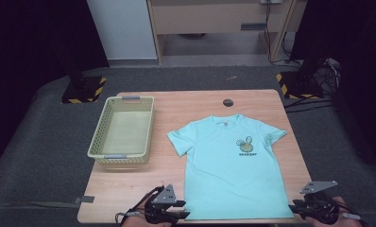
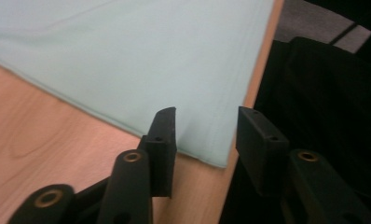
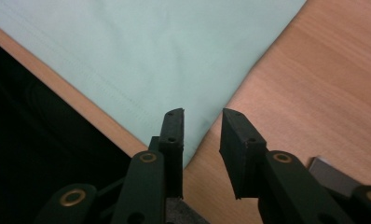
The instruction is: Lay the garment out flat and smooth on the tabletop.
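Mint-green cotton spreads flat across the wooden table (image 1: pixel 129 198) in the high view: a T-shirt (image 1: pixel 231 165), collar away from me, hem along the near edge, with a small yellow-and-black print (image 1: pixel 246 145) on its chest. A pale yellow plastic basket (image 1: pixel 123 130) sits to the shirt's left, well apart from it. My left gripper (image 1: pixel 183 209) rests at the near edge, just beside the shirt's lower left corner; my right gripper (image 1: pixel 292 207) rests at the lower right corner. Each carries its grey three-cornered plate on top, and my hands come in from the bottom of the frame.

Left gripper view: my two black jaws stand apart, nothing between them but air. The shirt's hem corner (image 2: pixel 218 161) lies just ahead of the gap, its stitched edge running away to the upper left over the bare wood (image 2: pixel 48 140). The right-hand jaw hangs past the table's edge, over darkness.

Right gripper view: my jaws are likewise spread and hold nothing. The shirt's other hem corner (image 3: pixel 188 156) points into the gap between them, close to the left-hand jaw. Bare tabletop (image 3: pixel 323 93) fills the right side; the table's edge and the dark beyond it run along the left.
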Demonstrator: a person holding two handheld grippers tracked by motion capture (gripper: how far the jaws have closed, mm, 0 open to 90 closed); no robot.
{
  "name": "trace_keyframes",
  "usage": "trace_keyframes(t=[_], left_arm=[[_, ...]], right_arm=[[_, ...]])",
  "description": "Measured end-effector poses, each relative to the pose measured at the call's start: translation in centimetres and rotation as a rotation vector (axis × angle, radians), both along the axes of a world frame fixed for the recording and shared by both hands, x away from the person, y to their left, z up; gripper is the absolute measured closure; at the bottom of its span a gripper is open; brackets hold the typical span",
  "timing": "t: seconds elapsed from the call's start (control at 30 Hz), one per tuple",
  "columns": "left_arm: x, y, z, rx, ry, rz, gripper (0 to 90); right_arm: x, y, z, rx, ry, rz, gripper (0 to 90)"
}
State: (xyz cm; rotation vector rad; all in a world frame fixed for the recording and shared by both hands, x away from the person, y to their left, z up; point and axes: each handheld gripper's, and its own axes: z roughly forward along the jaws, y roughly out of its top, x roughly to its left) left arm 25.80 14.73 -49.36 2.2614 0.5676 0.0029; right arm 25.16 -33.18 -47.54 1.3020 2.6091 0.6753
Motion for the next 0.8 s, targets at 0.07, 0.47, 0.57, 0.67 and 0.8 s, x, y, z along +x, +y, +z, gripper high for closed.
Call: trace_keyframes(t=[0.07,0.47,0.57,0.67,0.8], left_arm=[[0.5,0.2,0.1,0.008,-0.018,0.038,49.5],[5.0,0.7,0.2,0.052,-0.037,0.253,23.2],[5.9,0.6,0.0,0.053,-0.036,0.282,20.3],[6.6,0.4,-0.2,0.051,-0.044,0.308,19.0],[7.6,0.2,-0.7,0.057,-0.057,0.342,19.3]], right_arm=[[0.4,-0.1,0.0,0.006,-0.015,-0.015,63.9],[4.9,-1.3,-1.1,0.074,-0.105,-0.110,24.6],[6.0,-1.6,-1.3,0.099,-0.128,-0.130,22.9],[7.1,-1.9,-1.6,0.114,-0.162,-0.143,28.4],[8.5,-2.1,-1.9,0.127,-0.195,-0.164,41.7]])
